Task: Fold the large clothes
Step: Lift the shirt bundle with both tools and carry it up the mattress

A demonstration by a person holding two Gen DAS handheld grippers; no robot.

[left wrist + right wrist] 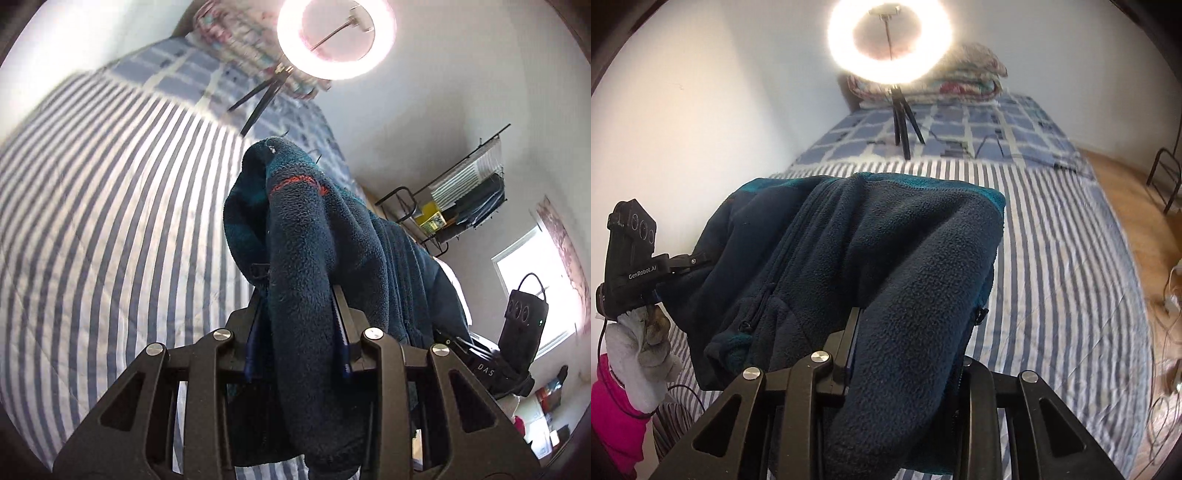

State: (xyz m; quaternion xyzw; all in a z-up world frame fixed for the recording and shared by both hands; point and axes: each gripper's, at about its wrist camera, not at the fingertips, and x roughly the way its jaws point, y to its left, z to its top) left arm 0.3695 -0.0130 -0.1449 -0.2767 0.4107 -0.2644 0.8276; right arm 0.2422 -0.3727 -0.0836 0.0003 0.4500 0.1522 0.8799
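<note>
A dark navy fleece jacket (306,236) with teal trim and an orange stitched line hangs between both grippers above the striped bed (110,221). My left gripper (299,291) is shut on a thick fold of the fleece, which drapes over its fingers. My right gripper (908,321) is shut on another fold of the same jacket (871,251); the cloth hides its right finger. The left gripper (683,264) shows in the right wrist view at the far left, held by a white-gloved hand (642,354). The right gripper's body (517,332) shows at the right of the left wrist view.
A lit ring light on a black tripod (899,114) stands on the bed near a blue checked cover (960,125) and folded quilts (942,77). A black wire rack (461,192) stands by the wall. Wooden floor (1126,192) lies right of the bed.
</note>
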